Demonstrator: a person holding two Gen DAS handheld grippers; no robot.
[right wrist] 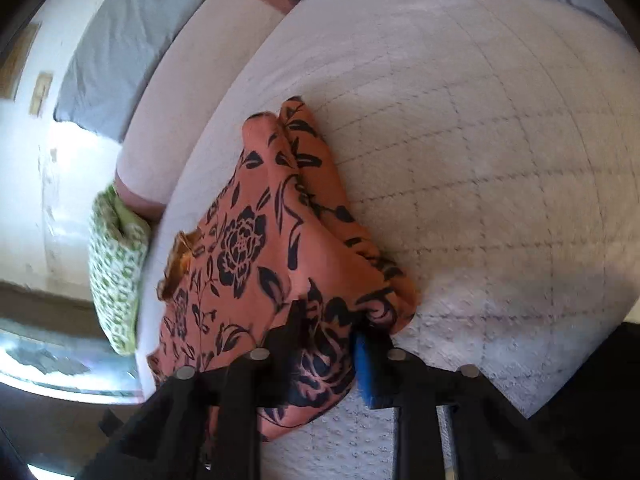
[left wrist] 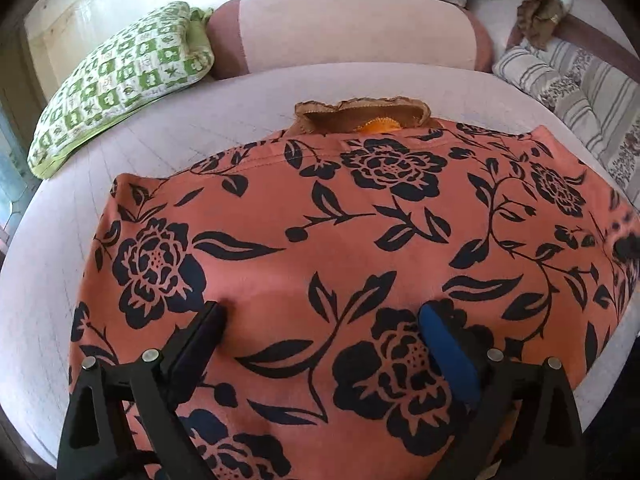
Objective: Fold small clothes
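Observation:
An orange garment with black flower print (left wrist: 360,240) lies spread on the white quilted bed (left wrist: 160,140). My left gripper (left wrist: 320,312) is open, its fingers wide apart and resting on the cloth near its front edge. A brown ruffled piece (left wrist: 360,114) shows at the garment's far edge. In the right wrist view the same garment (right wrist: 260,240) is bunched and lifted at one side. My right gripper (right wrist: 328,320) is shut on a fold of the garment at its edge.
A green-and-white checked pillow (left wrist: 120,80) lies at the left, a pink bolster (left wrist: 340,28) behind, a striped floral cushion (left wrist: 580,96) at the right. Brown clothing (left wrist: 544,4) lies at the far right. Bare quilt (right wrist: 480,160) stretches right of the garment.

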